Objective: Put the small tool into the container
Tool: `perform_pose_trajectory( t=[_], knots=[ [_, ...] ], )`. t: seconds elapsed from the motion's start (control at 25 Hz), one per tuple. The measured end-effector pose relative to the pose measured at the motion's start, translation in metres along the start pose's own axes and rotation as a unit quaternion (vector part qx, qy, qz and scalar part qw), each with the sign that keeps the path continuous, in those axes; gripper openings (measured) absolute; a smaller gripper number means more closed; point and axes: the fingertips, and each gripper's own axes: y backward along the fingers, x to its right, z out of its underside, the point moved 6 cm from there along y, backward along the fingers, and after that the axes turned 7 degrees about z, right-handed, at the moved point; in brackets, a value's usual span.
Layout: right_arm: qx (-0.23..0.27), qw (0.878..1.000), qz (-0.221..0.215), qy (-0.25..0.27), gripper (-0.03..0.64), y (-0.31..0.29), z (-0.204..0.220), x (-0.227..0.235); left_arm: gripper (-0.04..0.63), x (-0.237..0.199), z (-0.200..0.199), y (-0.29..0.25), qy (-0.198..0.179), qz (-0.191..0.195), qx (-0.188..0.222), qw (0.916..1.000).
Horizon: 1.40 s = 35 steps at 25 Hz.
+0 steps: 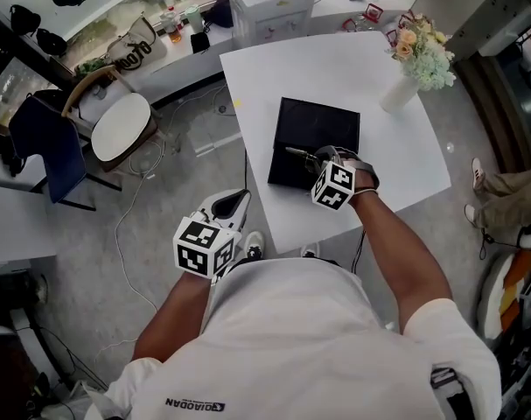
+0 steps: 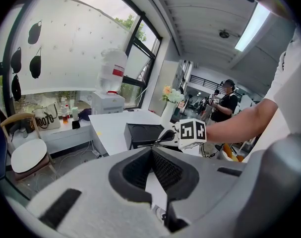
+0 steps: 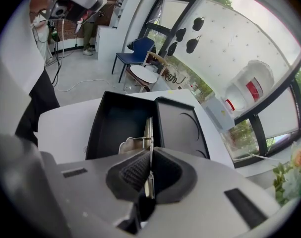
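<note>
Small tool (image 3: 149, 133), a thin metal piece, sits pinched between the closed jaws of the right gripper (image 3: 150, 153), and we see its free end reaching out over the black container (image 3: 118, 120). Whether its tip touches the container's floor we cannot tell. We see the container open, with a flat black panel (image 3: 180, 125) lying right against its side. It rests on the white desk (image 1: 396, 164), toward the edge nearest us and close to the near left corner. A vase of flowers (image 1: 418, 59) stands well apart at the far right corner. We hold the left gripper (image 2: 151, 150) off the desk beside its near left edge, jaws together with nothing between them.
</note>
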Motion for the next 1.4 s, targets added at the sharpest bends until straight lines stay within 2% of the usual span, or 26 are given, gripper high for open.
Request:
perform_pose_trajectory(
  t=[0.32, 0.76, 1.4],
  knots=[
    [-0.013, 1.000, 0.010, 0.025, 0.011, -0.016, 0.000, -0.007, 0.009, -0.004, 0.002, 0.002, 0.000, 0.002, -0.004, 1.0000],
    [-0.020, 0.999, 0.026, 0.030, 0.012, -0.026, 0.005, -0.008, 0.009, -0.007, 0.002, 0.001, -0.002, 0.005, -0.012, 0.9999],
    [-0.022, 0.999, -0.011, 0.027, 0.084, -0.029, 0.009, -0.032, 0.009, -0.006, 0.004, -0.001, 0.002, 0.006, -0.012, 0.9999]
  ],
)
